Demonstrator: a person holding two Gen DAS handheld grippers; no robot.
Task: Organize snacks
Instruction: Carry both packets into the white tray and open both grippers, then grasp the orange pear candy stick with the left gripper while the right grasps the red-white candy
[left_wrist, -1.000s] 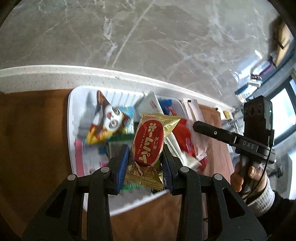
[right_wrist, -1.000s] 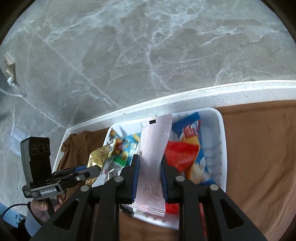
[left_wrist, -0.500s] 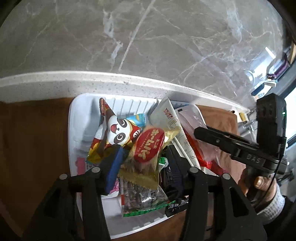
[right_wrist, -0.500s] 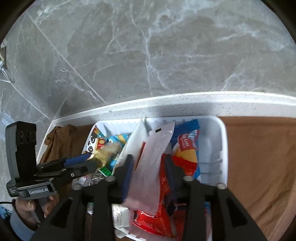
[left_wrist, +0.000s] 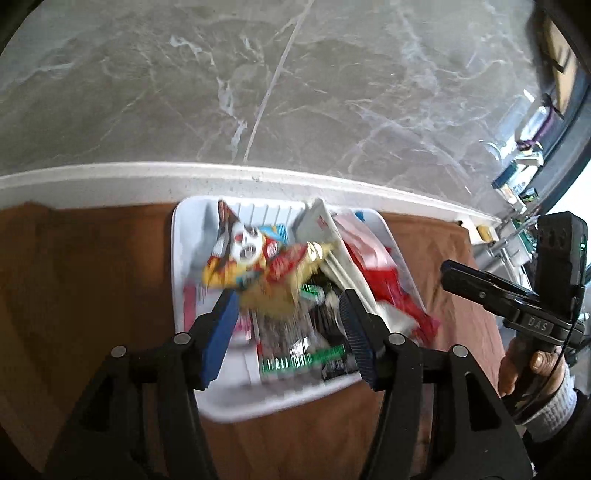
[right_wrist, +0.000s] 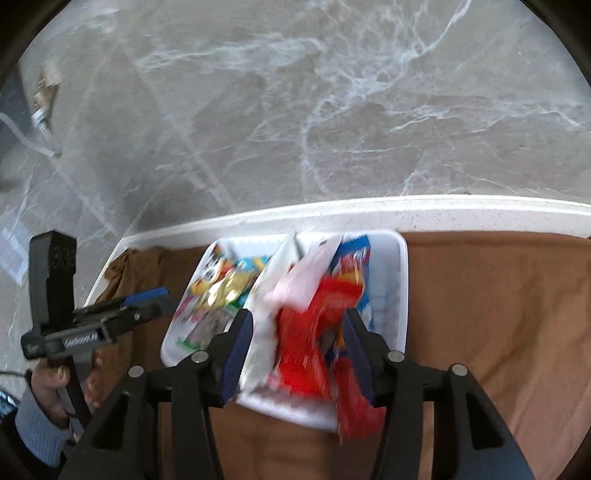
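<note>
A white basket (left_wrist: 181, 258) (right_wrist: 402, 288) on a brown cloth holds several snack packets, split by a white divider (left_wrist: 332, 251). The gold and red packet (left_wrist: 288, 273) lies blurred in the left half beside a panda packet (left_wrist: 243, 243). In the right half the pale pink packet (right_wrist: 306, 280) lies on red packets (right_wrist: 314, 332), next to a blue one (right_wrist: 354, 258). My left gripper (left_wrist: 286, 332) (right_wrist: 162, 295) hovers over the basket's near edge, its jaws opening with nothing pressed between them. My right gripper (right_wrist: 297, 350) (left_wrist: 447, 269) does the same over the right half.
The brown cloth (right_wrist: 480, 314) covers a white-edged counter (left_wrist: 110, 181) against a grey marble wall (left_wrist: 295, 92). A hand (left_wrist: 532, 369) holds the right gripper, and a hand in a blue sleeve (right_wrist: 40, 406) holds the left. Small items stand by a window (left_wrist: 517, 184) at far right.
Both grippers opened and let go: the gold and red packet dropped into the left half, the pink packet into the right half. Both grippers drew back and up from the basket.
</note>
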